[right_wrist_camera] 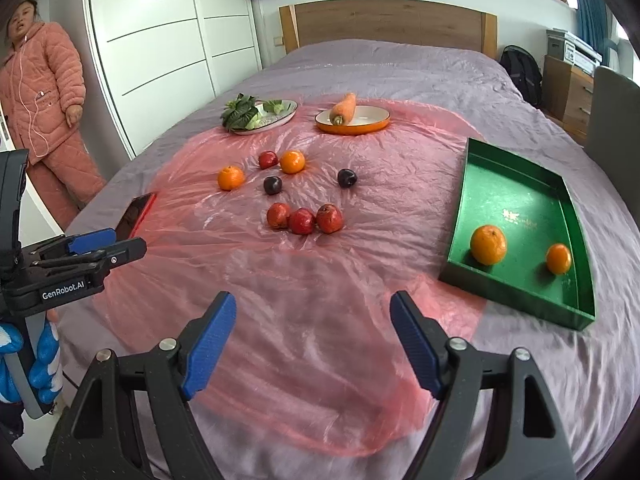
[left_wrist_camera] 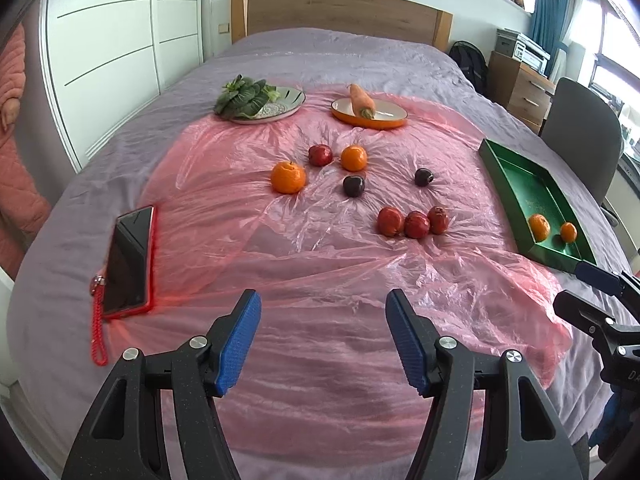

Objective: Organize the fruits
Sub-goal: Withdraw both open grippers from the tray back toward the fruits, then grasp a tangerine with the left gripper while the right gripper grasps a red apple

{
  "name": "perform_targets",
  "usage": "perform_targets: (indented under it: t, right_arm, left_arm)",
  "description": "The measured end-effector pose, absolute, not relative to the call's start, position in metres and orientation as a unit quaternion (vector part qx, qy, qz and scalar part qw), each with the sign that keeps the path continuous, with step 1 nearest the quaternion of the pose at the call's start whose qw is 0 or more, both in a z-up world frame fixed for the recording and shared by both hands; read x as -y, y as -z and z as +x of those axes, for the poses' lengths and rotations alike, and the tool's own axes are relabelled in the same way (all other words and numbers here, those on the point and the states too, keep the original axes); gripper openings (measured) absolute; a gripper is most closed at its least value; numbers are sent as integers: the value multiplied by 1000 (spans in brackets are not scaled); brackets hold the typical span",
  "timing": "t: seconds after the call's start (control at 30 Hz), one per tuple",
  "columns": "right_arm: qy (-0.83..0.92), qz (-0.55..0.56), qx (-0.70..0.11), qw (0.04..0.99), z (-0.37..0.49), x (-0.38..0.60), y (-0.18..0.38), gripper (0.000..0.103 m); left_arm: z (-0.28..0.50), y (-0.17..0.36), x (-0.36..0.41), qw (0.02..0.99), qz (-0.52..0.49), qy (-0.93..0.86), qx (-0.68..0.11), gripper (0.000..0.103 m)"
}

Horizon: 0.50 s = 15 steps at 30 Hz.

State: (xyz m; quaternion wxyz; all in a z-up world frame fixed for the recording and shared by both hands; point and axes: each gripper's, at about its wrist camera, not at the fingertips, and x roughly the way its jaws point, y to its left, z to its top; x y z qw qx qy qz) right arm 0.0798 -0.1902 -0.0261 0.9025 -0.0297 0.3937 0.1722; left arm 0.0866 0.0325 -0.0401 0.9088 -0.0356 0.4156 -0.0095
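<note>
Fruits are mostly loose on the pink plastic sheet [right_wrist_camera: 312,320] over the bed, with just two oranges [right_wrist_camera: 488,245] sitting in the green tray [right_wrist_camera: 516,292]. Left claw [left_wrist_camera: 322,338] and right claw [right_wrist_camera: 314,338] both hang open and empty above the sheet.

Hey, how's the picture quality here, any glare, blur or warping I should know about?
Left wrist view: sharp, strong fisheye bending the wardrobe, daylight sheen on the pink plastic sheet. Right wrist view: same warping, window blown out, green tray crisp, dark vignette corners.

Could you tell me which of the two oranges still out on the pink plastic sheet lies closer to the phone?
The left orange, sitting alone; the other orange rests farther right, beside a red fruit.
</note>
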Motion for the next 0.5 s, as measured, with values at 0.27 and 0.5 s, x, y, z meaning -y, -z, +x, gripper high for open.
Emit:
perform_targets:
  t: [0.27, 0.5]
  right_arm:
    - [-204, -48, -401, 892, 116, 176, 39, 103]
    - [-237, -84, -419, 872, 162, 165, 52, 103]
  left_arm:
    - [123, 52, -45, 904, -42, -3, -426, 57]
    - [163, 62, -61, 900, -42, -15, -434, 51]
